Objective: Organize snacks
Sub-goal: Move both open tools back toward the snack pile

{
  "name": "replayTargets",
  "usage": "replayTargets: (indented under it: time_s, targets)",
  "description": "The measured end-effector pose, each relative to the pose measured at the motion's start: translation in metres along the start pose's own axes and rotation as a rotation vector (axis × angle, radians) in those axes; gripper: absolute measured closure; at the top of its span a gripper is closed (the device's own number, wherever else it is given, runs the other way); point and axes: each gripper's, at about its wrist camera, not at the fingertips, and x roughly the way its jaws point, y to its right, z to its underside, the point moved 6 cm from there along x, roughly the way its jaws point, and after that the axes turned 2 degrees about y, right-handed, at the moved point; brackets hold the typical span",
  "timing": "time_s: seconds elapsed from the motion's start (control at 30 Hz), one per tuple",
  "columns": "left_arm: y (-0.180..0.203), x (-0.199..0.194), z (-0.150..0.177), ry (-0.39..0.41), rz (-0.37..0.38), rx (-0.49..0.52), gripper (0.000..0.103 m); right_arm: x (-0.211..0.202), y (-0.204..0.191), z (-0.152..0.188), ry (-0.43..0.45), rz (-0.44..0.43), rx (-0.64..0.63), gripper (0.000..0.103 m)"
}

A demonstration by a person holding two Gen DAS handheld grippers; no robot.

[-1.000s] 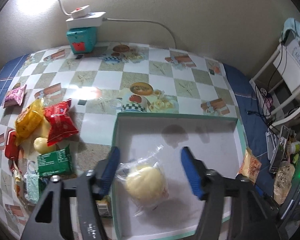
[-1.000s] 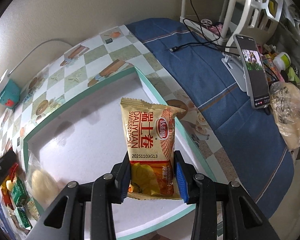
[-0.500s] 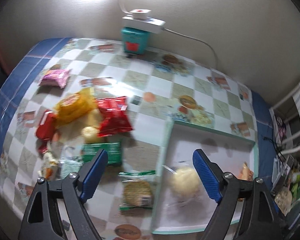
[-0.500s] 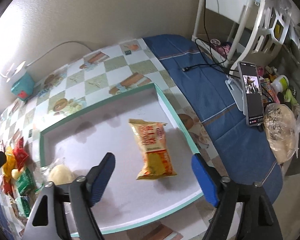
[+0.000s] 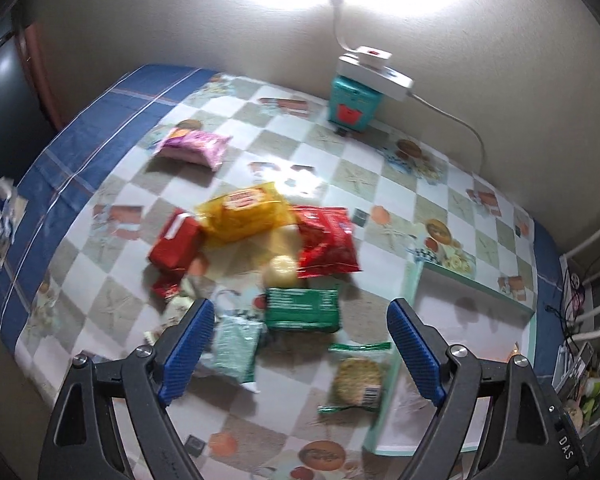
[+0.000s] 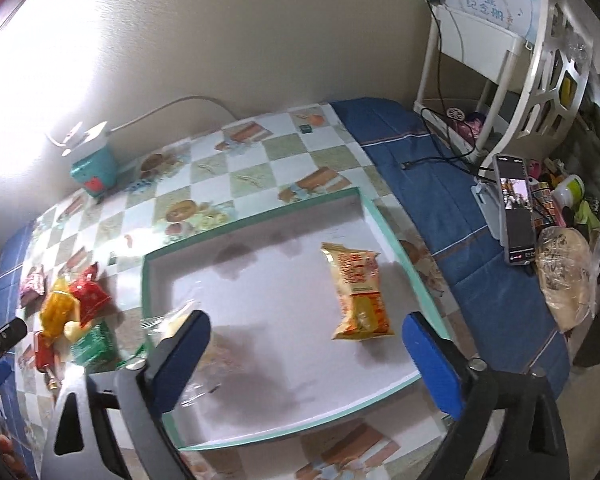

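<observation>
Above the snack pile, our left tool (image 5: 300, 344) gapes empty — we should straddle the green packet (image 5: 302, 309) squarely.

glossy plastic snack wrappers (image 5: 244, 212); shiny checked oilcloth (image 5: 356, 176); matt white tray floor (image 6: 284, 304); ribbed gripper pads (image 5: 186, 346)

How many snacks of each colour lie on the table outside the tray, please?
red packets: 3
yellow packet: 1
pink packet: 1
green packet: 1
mint packet: 1
pale bun: 1
cracker pack: 1
Total: 9; small blurred bits beside the mint one are not counted.
</observation>
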Motion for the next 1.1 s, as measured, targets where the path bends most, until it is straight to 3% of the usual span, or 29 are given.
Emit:
replayTargets:
  time_s: [0.1, 0.63, 1.1]
  targets:
    - [-0.024, -0.004, -0.001, 0.001, -0.011, -0.06, 0.004, -0.004, -0.014, 0.003, -0.001, -0.035, 0.0, 0.002]
    - [-0.154, -0.024, -0.006, 0.032, -0.133, -0.307, 0.004, -0.024, -0.101, 0.022, -0.001, -0.138, -0.09, 0.002]
    - [-0.186, -0.021, -0.004, 0.007, -0.123, -0.383, 0.004, -0.027, -0.171, 0.05, -0.042, -0.219, -0.21, 0.002]
